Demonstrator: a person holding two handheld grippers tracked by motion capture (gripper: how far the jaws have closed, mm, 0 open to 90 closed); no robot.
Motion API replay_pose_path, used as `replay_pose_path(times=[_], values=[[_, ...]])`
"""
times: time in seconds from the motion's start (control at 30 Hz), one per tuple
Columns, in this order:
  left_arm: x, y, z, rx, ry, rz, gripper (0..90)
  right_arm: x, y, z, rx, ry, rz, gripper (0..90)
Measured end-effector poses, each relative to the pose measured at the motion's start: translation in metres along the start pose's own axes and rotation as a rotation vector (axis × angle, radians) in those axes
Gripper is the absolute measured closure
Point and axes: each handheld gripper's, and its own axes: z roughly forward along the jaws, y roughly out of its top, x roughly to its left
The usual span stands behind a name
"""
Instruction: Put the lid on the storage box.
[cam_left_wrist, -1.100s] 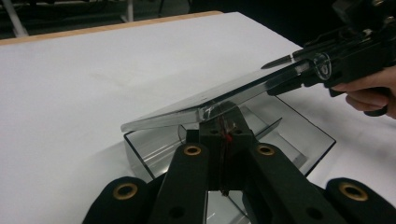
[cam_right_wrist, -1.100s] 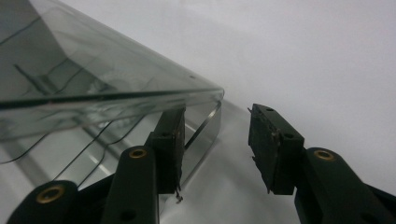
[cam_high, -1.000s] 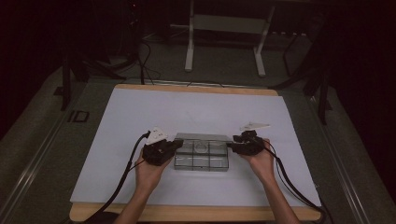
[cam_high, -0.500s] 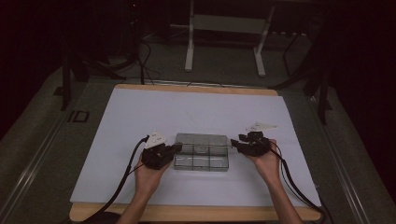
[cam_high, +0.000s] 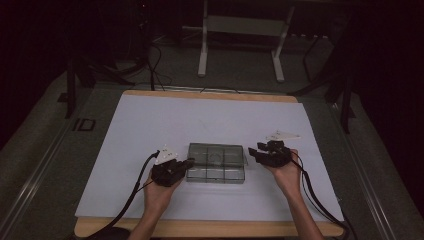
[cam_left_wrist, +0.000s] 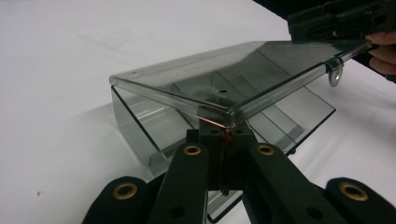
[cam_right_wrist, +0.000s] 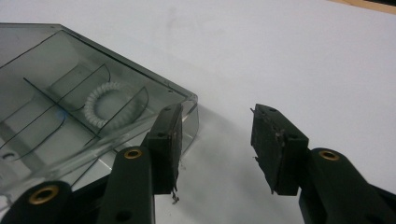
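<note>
While my left gripper stays clamped on the clear box's left lid edge mid-counter, my right gripper sits open just right, holding nothing.

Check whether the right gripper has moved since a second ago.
Yes. In the high view the right gripper has drawn away from the clear box toward the table's right edge, its jaws open and off the box.

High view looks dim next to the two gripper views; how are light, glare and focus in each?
High view: dark surroundings, white table evenly lit, box small but sharp. Left gripper view: bright, thin glare line along the lid's near edge, far corner soft. Right gripper view: bright, faint shadow beside the box, near jaws blurred.
</note>
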Motion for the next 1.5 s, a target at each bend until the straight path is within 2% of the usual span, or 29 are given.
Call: replay_pose_path(times=[0.57, 0.8, 1.5], values=[[0.003, -0.016, -0.003, 0.028, 0.025, 0.004, 87.4, 0.000, 0.001, -0.002, -0.011, 0.004, -0.002, 53.2], [0.003, -0.020, -0.004, 0.028, 0.040, 0.009, 82.9, -0.001, 0.001, -0.003, -0.013, 0.004, 0.000, 53.2], [-0.006, -0.026, -0.012, 0.025, 0.054, 0.064, 76.1, 0.001, 0.000, -0.004, -0.018, 0.006, 0.000, 52.9]])
